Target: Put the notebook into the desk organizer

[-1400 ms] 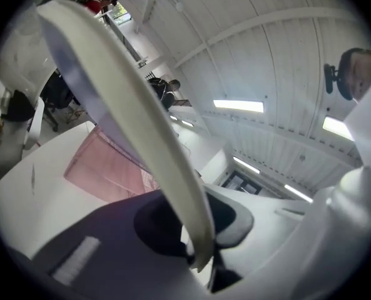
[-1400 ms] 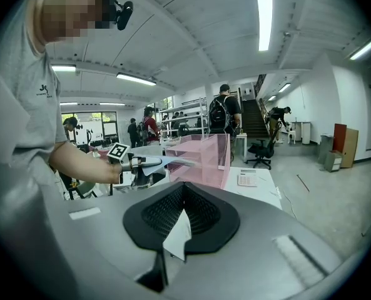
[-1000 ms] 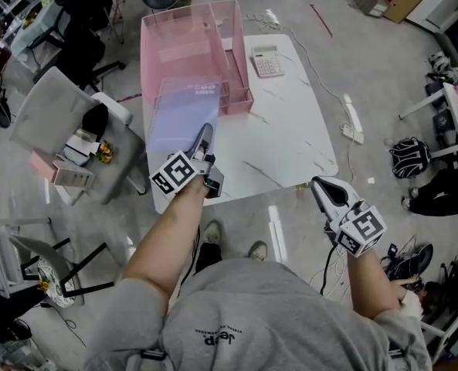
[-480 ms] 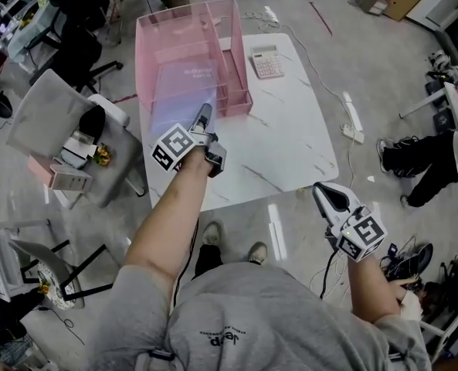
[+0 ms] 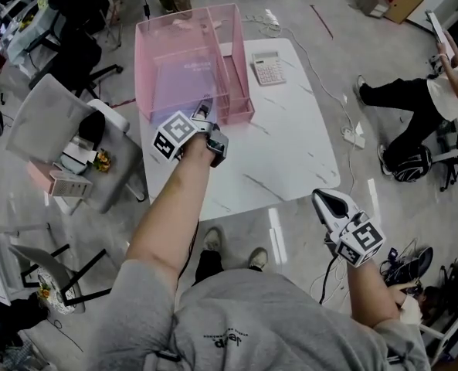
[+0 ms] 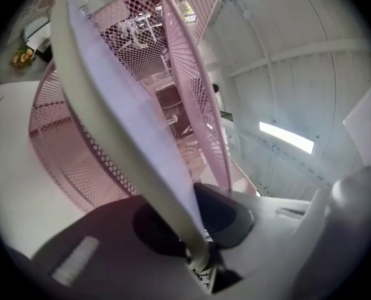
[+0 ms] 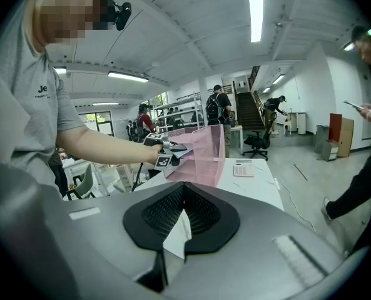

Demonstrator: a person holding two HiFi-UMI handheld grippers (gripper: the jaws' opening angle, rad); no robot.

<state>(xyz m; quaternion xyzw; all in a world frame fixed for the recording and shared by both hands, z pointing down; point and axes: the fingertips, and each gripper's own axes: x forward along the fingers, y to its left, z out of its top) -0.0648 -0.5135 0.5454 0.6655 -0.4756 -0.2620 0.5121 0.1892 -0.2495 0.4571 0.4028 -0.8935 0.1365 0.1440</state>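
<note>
The pink mesh desk organizer [image 5: 188, 49] stands at the far left end of the white table [image 5: 290, 145]. The lavender notebook [image 5: 176, 83] lies mostly inside its large compartment, slanting down into it. My left gripper [image 5: 203, 114] is shut on the notebook's near edge, right at the organizer's front. In the left gripper view the notebook [image 6: 126, 117] runs edge-on from between the jaws into the pink mesh [image 6: 185, 74]. My right gripper [image 5: 327, 202] hangs off the table's near right corner, shut and holding nothing. The right gripper view has the organizer [image 7: 204, 152] far ahead.
A calculator [image 5: 268, 66] lies on the table right of the organizer. A grey chair [image 5: 59, 126] with small items stands left of the table. A power strip [image 5: 354, 136] and cables lie on the floor at the right, where a person [image 5: 414, 91] walks.
My left gripper has moved forward and carried the notebook deeper into the organizer. The right gripper has hardly moved. A person has walked in at the right.
</note>
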